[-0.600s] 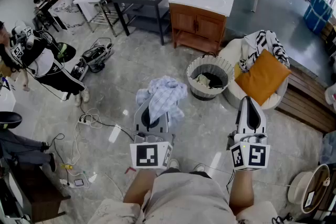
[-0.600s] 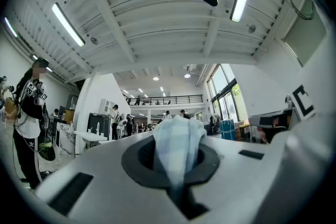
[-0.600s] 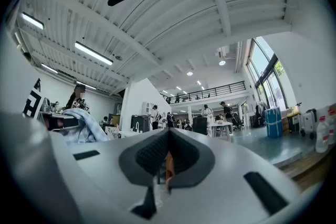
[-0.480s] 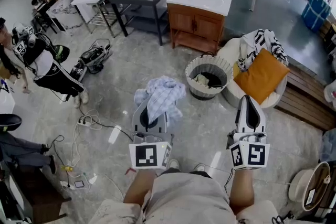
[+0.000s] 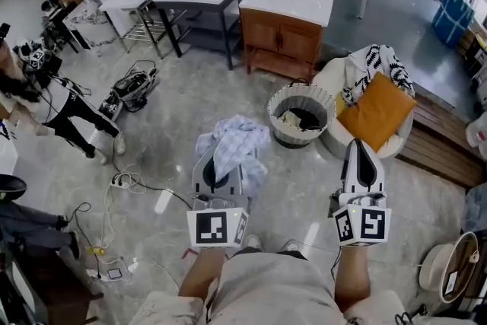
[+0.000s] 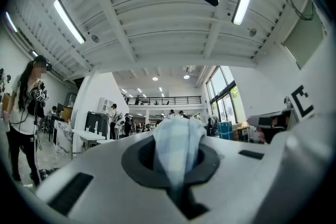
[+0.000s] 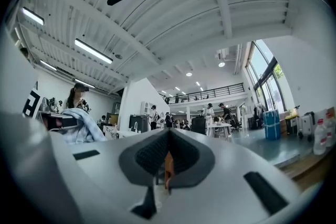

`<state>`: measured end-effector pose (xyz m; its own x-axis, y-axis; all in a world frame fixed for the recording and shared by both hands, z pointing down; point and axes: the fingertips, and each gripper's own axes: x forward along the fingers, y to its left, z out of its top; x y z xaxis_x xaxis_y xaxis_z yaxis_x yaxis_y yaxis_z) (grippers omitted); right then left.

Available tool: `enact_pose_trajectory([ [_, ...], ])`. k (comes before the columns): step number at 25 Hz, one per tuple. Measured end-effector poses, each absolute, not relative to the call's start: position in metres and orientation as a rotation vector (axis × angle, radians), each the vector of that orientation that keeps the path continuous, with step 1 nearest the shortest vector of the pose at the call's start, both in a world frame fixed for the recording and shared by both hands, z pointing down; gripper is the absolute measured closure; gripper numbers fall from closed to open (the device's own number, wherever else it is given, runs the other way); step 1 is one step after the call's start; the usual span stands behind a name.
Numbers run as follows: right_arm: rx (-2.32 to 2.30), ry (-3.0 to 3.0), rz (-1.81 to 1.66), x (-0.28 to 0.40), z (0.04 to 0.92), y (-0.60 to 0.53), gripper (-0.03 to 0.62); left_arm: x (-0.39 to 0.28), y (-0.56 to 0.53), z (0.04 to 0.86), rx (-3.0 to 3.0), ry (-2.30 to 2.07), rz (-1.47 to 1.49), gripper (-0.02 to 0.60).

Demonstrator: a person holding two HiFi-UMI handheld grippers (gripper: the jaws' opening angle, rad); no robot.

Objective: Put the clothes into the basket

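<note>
The light blue checked cloth (image 5: 232,141) is bunched over the front of my left gripper (image 5: 220,164). Its jaws are pressed together on a fold of the cloth, and I hold it above the grey floor (image 5: 167,125). The woven basket (image 5: 280,107) stands further ahead and a little to the right, apart from the cloth, with some clothes inside. My right gripper (image 5: 361,148) is beside the left one, jaws together and empty. Just behind the basket lies an orange cushion (image 5: 377,112).
</note>
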<state>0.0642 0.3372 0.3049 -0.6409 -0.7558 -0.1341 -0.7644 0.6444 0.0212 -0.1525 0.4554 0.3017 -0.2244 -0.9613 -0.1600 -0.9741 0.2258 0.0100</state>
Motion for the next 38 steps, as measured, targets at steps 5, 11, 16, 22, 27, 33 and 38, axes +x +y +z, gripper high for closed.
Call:
enact_pose_trajectory([
  [5, -1.277, 2.738, 0.096, 0.047, 0.305, 0.343, 0.606, -0.17, 0.461, 0.299, -1.885, 2.348, 0.176, 0.569],
  [11, -1.327, 2.719, 0.084, 0.028, 0.311, 0.355, 0.606, -0.194, 0.469, 0.302, -1.919, 2.324, 0.178, 0.569],
  [16, -1.361, 2.725, 0.053, 0.018, 0.32, 0.357, 0.606, -0.202, 0.464, 0.305, -1.953, 2.298, 0.164, 0.569],
  [22, -1.372, 2.729, 0.014, 0.015, 0.332, 0.34, 0.606, -0.208, 0.446, 0.315, -1.963, 2.317, 0.161, 0.569],
  [27, -1.369, 2.73, -0.007, 0.017, 0.342, 0.31, 0.606, -0.208, 0.417, 0.323, -1.959, 2.334, 0.15, 0.569],
  [33, -1.359, 2.726, -0.049, 0.026, 0.344, 0.248, 0.606, -0.198, 0.359, 0.321, -1.961, 2.335, 0.138, 0.569],
  [38, -1.332, 2.719, -0.062, 0.033, 0.345, 0.195, 0.606, -0.188, 0.308, 0.316, -1.95, 2.334, 0.124, 0.569],
])
